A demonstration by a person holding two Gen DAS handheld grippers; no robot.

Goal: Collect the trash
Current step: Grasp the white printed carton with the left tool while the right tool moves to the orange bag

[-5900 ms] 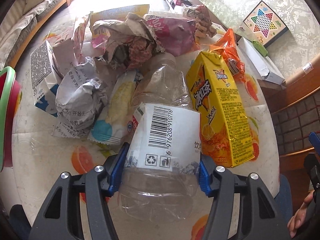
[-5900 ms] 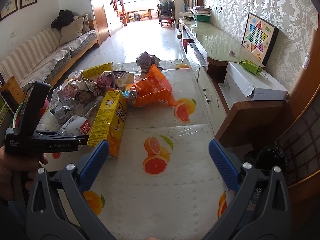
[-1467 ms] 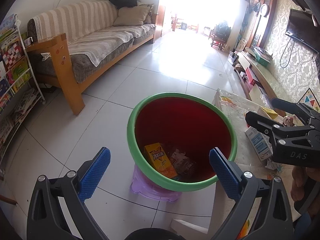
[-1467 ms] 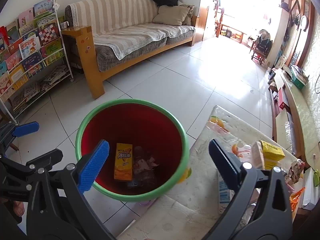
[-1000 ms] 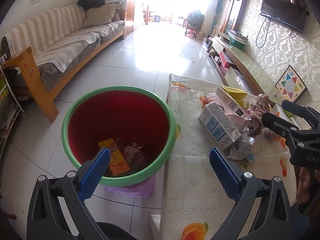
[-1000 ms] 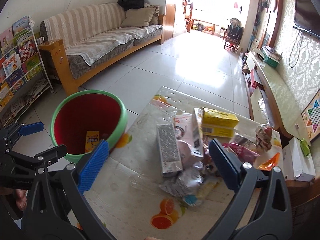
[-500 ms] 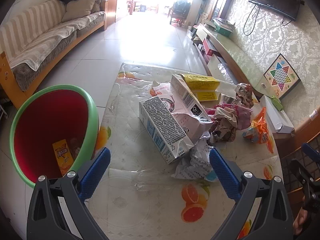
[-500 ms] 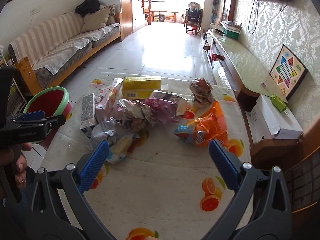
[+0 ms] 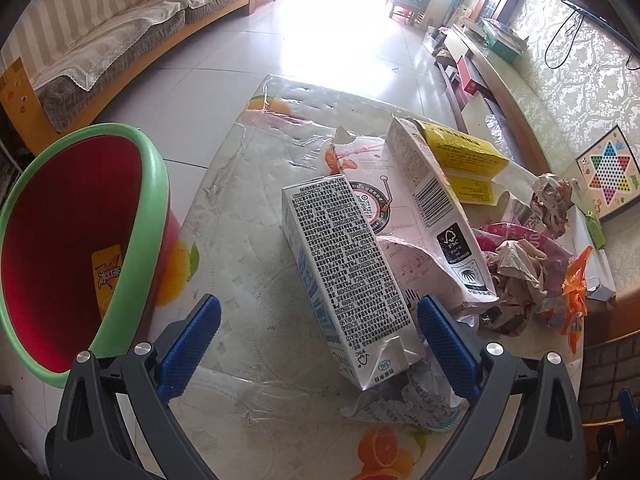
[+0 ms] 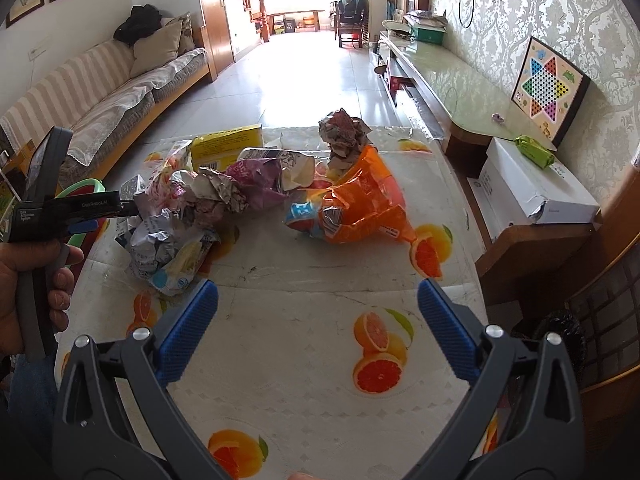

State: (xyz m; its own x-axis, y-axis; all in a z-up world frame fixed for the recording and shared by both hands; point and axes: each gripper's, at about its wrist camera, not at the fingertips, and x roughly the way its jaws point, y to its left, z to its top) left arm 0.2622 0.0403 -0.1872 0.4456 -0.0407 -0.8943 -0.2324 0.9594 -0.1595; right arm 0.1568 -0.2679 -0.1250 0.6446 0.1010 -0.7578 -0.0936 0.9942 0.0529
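Observation:
My left gripper (image 9: pixel 318 346) is open just above the near end of a white milk carton (image 9: pixel 344 276) covered in black print, lying on the table. The carton's near end sits between the blue pads. Behind it lie a pink torn carton (image 9: pixel 432 216), a yellow box (image 9: pixel 460 156) and crumpled paper (image 9: pixel 516 264). The red bin with a green rim (image 9: pixel 152 216) stands left of the table, a yellow juice carton (image 9: pixel 107 276) inside. My right gripper (image 10: pixel 318 322) is open over bare tablecloth, short of an orange snack bag (image 10: pixel 360 208) and crumpled wrappers (image 10: pixel 168 248).
The fruit-print tablecloth (image 10: pixel 304 360) covers a low table. A striped sofa (image 10: pixel 100 96) runs along the left wall. A long cabinet (image 10: pixel 452 84) with a white box (image 10: pixel 532 188) and a star board game (image 10: pixel 548 88) is on the right. A hand (image 10: pixel 24 280) holds the left gripper's handle.
Both grippers have swung from the bin back to the table. The left has dropped close onto the white milk carton. The right now faces the orange bag and wrappers.

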